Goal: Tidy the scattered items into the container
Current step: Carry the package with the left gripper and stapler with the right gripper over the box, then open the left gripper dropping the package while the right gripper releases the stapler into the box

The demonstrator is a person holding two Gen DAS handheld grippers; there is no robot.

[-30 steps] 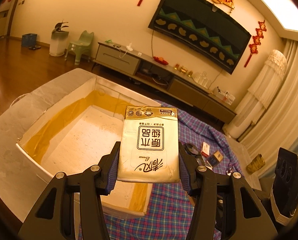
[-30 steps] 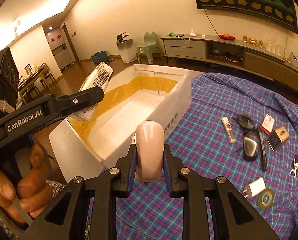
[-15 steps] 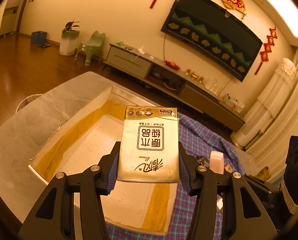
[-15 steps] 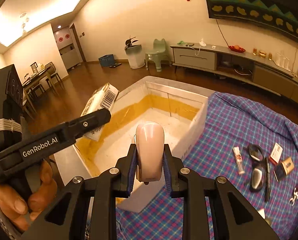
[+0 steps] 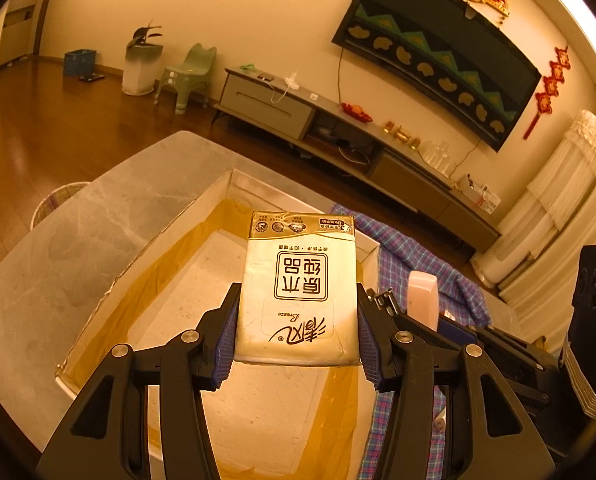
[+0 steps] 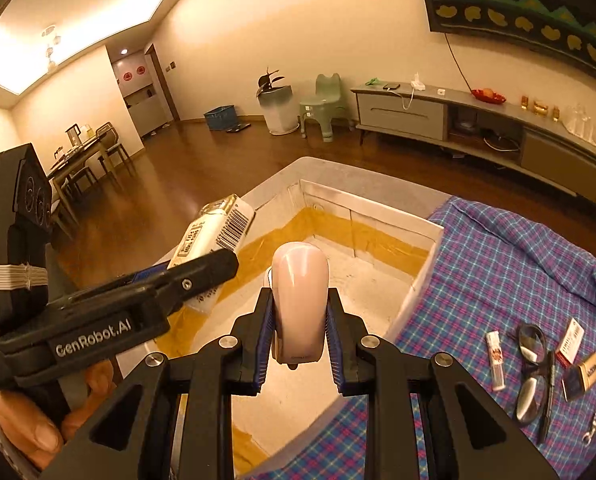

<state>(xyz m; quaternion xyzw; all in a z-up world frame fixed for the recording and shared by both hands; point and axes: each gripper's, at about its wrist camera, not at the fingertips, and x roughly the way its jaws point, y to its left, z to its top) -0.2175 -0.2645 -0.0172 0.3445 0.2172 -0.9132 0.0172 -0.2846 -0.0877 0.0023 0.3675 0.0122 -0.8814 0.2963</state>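
Left wrist view first: the left gripper (image 5: 296, 336) is pinching a tissue pack (image 5: 298, 292) by its sides, pads pressed on both edges, pack upright over the box (image 5: 170, 264). Right wrist view — the right gripper (image 6: 300, 336) clamps a pink device (image 6: 300, 300) between its blue pads, rounded end up, hanging over the box's near corner.

Against a second ago, both loads have come further over the box: the pack was above its near wall by the cloth, now it sits well over the white floor, and the pink device, earlier above the plaid, is now over the interior. It has also come into the left camera's sight.

Outward: the box is open and white, with yellow tape along its inner walls, on a grey marble table (image 5: 98, 220). Just beside it lies a plaid cloth (image 6: 498, 280) with glasses (image 6: 532, 368), a small tube (image 6: 495, 360), a pen and little boxes scattered on it. Beyond — wooden floor, a low TV cabinet (image 6: 438, 114), a green chair (image 6: 324, 104), a dining table at far left.
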